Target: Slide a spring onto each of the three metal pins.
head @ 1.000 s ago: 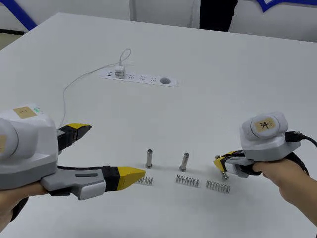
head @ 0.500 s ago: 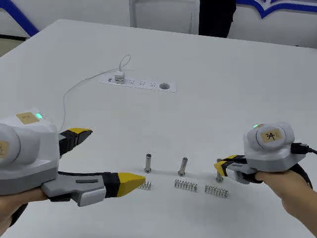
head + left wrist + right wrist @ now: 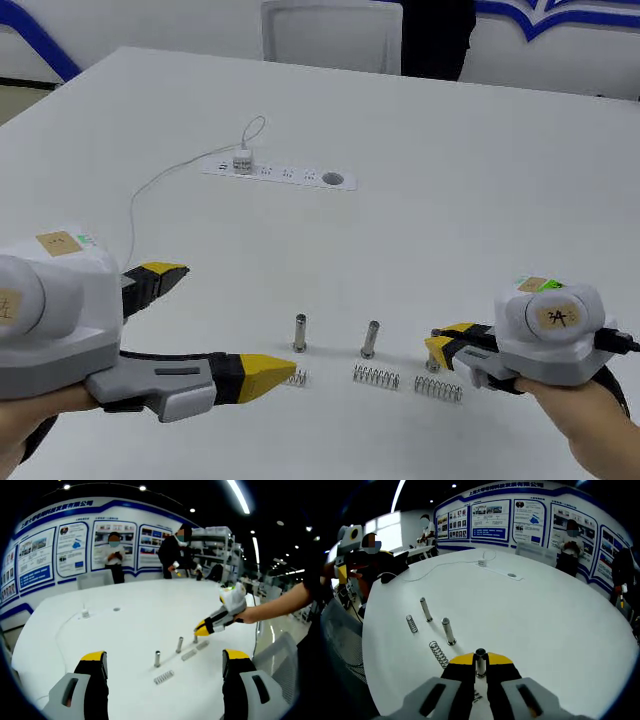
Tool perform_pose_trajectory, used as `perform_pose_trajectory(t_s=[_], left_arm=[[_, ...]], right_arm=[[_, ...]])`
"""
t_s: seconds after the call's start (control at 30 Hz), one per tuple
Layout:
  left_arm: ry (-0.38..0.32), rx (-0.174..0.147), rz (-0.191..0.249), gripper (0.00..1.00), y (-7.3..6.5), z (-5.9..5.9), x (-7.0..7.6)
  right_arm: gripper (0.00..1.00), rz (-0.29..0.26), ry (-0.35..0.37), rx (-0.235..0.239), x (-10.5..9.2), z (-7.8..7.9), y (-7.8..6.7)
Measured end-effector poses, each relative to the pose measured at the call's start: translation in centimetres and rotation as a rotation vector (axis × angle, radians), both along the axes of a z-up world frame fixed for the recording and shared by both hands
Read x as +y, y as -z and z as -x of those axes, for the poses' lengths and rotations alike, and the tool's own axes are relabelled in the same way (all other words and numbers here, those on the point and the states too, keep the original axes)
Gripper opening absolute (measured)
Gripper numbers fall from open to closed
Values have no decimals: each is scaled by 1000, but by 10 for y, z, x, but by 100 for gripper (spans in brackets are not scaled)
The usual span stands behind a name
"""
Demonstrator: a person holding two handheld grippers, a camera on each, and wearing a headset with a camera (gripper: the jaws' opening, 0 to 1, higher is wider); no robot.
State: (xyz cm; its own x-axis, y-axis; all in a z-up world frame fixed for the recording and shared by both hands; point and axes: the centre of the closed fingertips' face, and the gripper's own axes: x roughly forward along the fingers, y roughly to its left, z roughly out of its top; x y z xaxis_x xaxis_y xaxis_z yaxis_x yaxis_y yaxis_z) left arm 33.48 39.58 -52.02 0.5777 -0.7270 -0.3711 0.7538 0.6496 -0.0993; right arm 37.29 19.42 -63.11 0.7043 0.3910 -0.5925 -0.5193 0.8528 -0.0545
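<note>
Two metal pins stand upright on the white table (image 3: 450, 200), the left pin (image 3: 300, 332) and the middle pin (image 3: 371, 338). The third pin (image 3: 480, 662) stands between the yellow tips of my right gripper (image 3: 440, 347), which is shut on it. Three springs lie in a row in front of the pins: left spring (image 3: 295, 377), middle spring (image 3: 376, 377), right spring (image 3: 438, 389). My left gripper (image 3: 215, 320) is wide open and holds nothing, its near tip just left of the left spring. From the left gripper view, its tips (image 3: 164, 655) frame the pins.
A white power strip (image 3: 278, 173) with a plug (image 3: 241, 157) and a trailing cable lies mid-table. A chair (image 3: 330, 35) stands at the far edge. People stand by the wall boards in both gripper views. Broad bare table surrounds the pins.
The head camera has tilted a little. My right gripper, shut on the third pin, has edged slightly left toward the middle pin. The left gripper stays open in much the same place.
</note>
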Motion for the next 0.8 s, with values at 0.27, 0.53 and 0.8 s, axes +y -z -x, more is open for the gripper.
perform_pose_trajectory(t_s=[0.27,0.53,0.8], left_arm=[[8,0,-5,97,1,2,-2],[16,1,-5,98,1,3,-3],[1,-7,21,97,-6,1,-2]], right_arm=[[8,8,-9,-7,-3,4,-1],[8,24,-8,-5,-4,4,-1],[9,68,-25,-1,-6,5,-1]])
